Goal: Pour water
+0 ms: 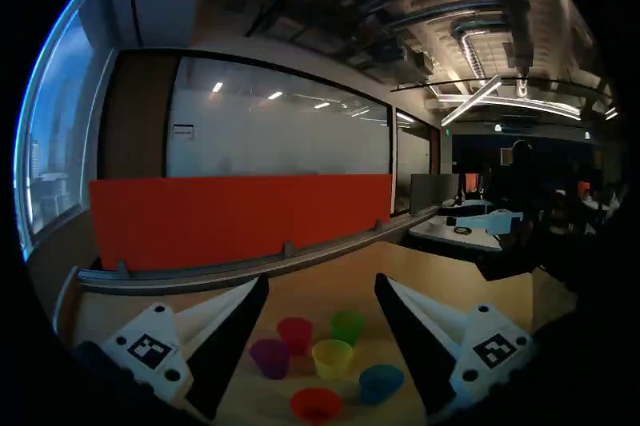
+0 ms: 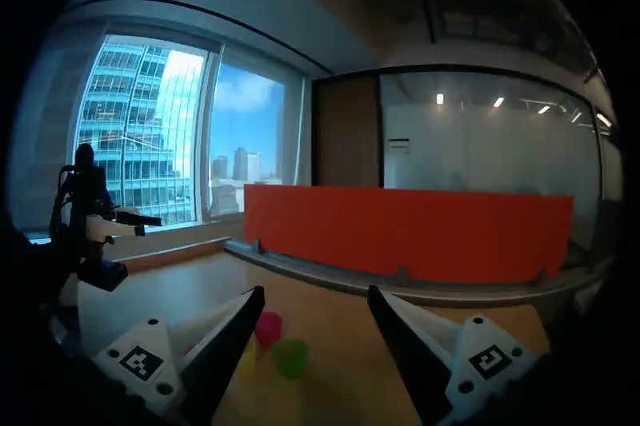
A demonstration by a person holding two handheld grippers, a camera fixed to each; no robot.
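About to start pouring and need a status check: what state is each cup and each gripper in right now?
left gripper: open, holding nothing.
right gripper: open, holding nothing.
purple cup: upright.
pink cup: upright.
green cup: upright.
yellow cup: upright.
blue cup: upright.
red cup: upright.
Whether any cup holds water: cannot tell.

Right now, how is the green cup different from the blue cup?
The green cup is green; the blue cup is blue. In the left gripper view, the green cup stands in the far row beside the pink cup, while the blue cup stands nearer the camera, beside the red cup. Both stand upright, mouth up, on the wooden table, and look the same shape.
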